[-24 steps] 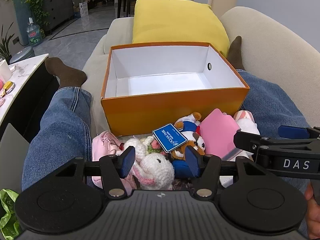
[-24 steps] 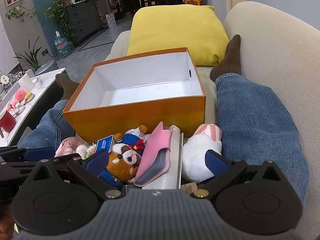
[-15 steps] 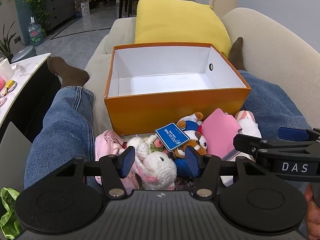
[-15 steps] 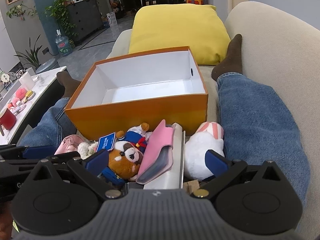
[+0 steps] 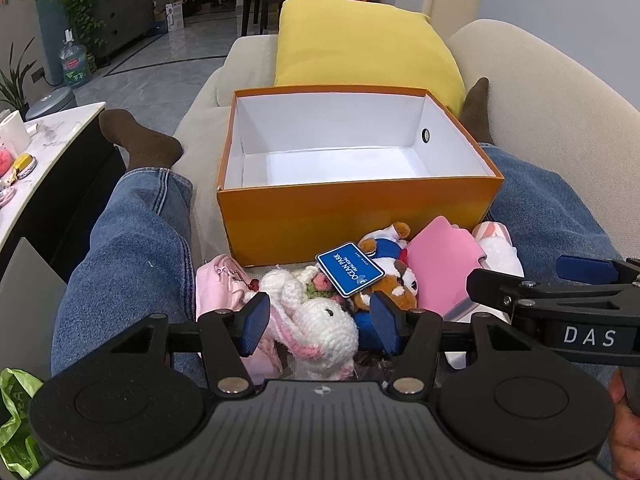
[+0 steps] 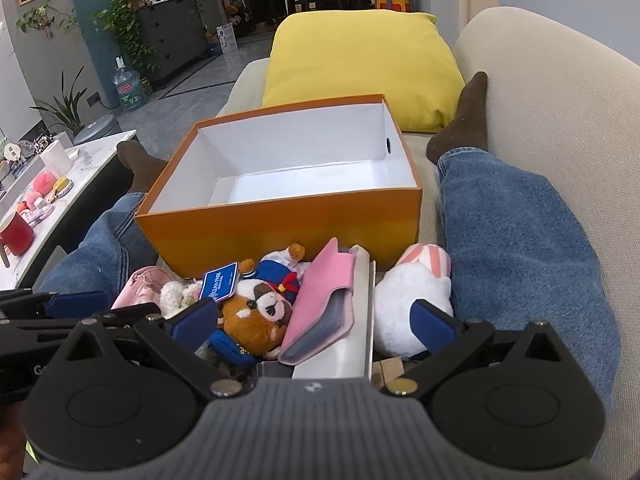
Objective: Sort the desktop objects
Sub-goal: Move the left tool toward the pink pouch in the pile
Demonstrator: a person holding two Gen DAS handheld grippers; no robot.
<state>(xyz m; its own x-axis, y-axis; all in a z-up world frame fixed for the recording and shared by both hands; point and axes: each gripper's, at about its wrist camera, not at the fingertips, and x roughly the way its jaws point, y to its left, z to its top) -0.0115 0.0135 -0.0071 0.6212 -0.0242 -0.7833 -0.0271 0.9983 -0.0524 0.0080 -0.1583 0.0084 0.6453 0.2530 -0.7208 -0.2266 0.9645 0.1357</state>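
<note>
An orange box (image 5: 360, 224) with a bare white inside stands on the sofa between a person's legs. In front of it lies a pile of toys. My left gripper (image 5: 320, 328) is open, its pads either side of a white crocheted bunny (image 5: 324, 332) without pressing it. My right gripper (image 6: 314, 320) is wide open over a red panda plush (image 6: 256, 320), a pink wallet (image 6: 320, 300) and a silver flat box (image 6: 352, 344). A blue tag (image 5: 350, 268) lies on the plush. A white plush with pink-striped ears (image 6: 404, 300) sits by the right pad.
A pink pouch (image 5: 218, 288) lies left of the pile. Legs in jeans (image 5: 132, 248) flank the box, and a yellow cushion (image 5: 360, 48) lies behind it. A marble table (image 6: 80, 168) with a red mug (image 6: 14, 234) stands left. The sofa back (image 6: 540, 80) rises on the right.
Both views have drifted slightly, so the box and pile sit a little further right. The jaws keep the same width and no toy has moved.
</note>
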